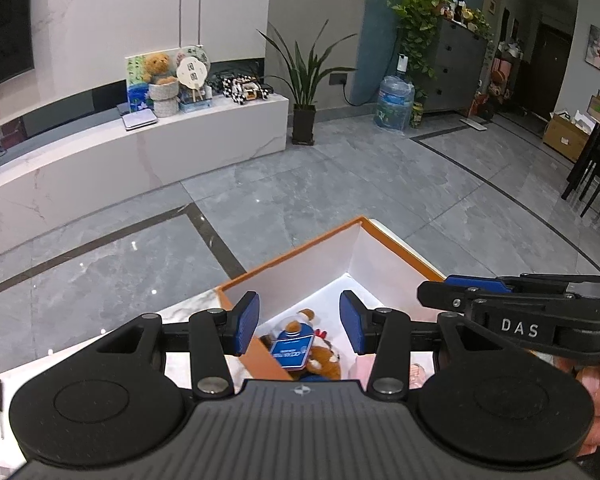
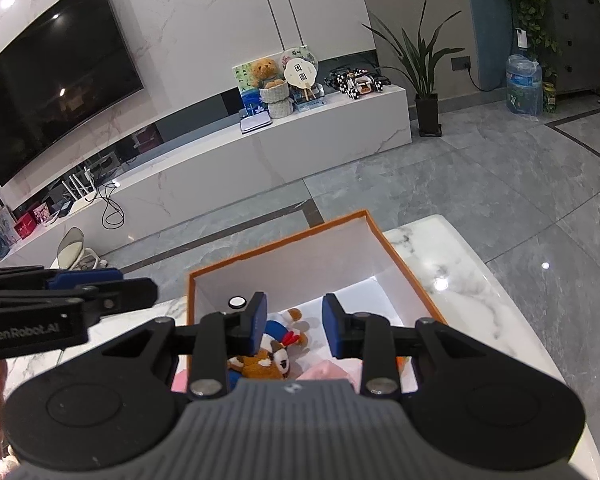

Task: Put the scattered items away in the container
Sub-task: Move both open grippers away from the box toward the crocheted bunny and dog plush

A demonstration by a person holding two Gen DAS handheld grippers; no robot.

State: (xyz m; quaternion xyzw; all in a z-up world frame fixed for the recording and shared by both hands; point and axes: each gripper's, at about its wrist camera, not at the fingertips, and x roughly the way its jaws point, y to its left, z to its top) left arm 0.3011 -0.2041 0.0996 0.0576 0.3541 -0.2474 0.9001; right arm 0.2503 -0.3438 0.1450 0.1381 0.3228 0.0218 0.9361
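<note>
left gripper (image 1: 299, 326): jaws parted, nothing between the pads; hangs above the box's near-left part, pointing down into it. Empty jaws over the box read as a drop already made, not a pick in hand.
right gripper (image 2: 294, 326): jaws parted a bit narrower, also empty; hovers over the near half of the box, just beside the left one. Its side profile shows at the right edge of the left view.
box (image 2: 276, 246): orange outside, white inside, open top; sits on the table close to its far edge. Far half of the floor bare, so room left.
plush toys (image 2: 266, 360): brown, white and blue bundle, heaped against the box's near wall. Likely dumped there because both grippers come in from the near side.
blue card (image 1: 291, 349): lies tilted on top of the plush pile.
pink item (image 2: 328, 370): soft-looking, in the near-right corner of the box; mostly hidden by the gripper body, can't identify.
round white thing (image 2: 237, 302): at the box's left wall; can't tell what it is.
table (image 2: 452, 264): white marble top, glossy, lamp glare on it; slim dark tool at its left edge in the left view.
room: grey tiled floor (image 1: 300, 192), long white TV bench (image 2: 300, 136) with a teddy and a fan, wall TV (image 2: 56, 76), potted plants, water jug.
task status: what's visible is already in the box; no loose items seen on the table parts in view.
</note>
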